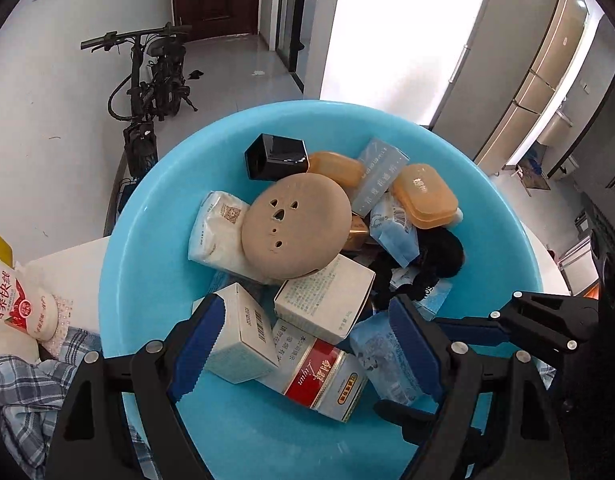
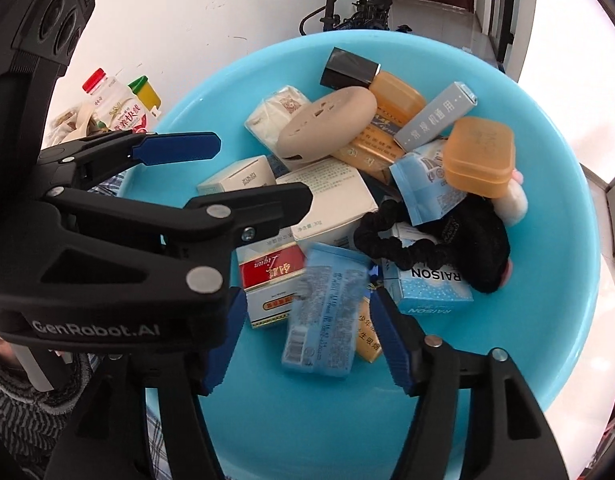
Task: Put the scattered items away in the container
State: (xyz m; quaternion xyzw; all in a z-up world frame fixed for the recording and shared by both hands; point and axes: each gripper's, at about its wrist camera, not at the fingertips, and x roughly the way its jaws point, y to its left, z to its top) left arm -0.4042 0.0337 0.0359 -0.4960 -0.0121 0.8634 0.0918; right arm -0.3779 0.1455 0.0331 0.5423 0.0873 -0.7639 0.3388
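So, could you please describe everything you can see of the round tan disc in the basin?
The round tan disc looks like smooth matte plastic, with a cluster of small holes on its face. It lies tilted on top of the pile in the blue basin, resting on a white packet and a white box, beside a black box. Neither gripper touches it.

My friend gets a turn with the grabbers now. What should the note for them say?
Left gripper: open, empty, over the blue basin.
Right gripper: open; a blurred light blue packet lies between its fingers, not pinched.
Done: boxes, orange soap cases, a tan disc and a black scrunchie are in the basin.
Left: a milk bottle and checked cloth outside it.
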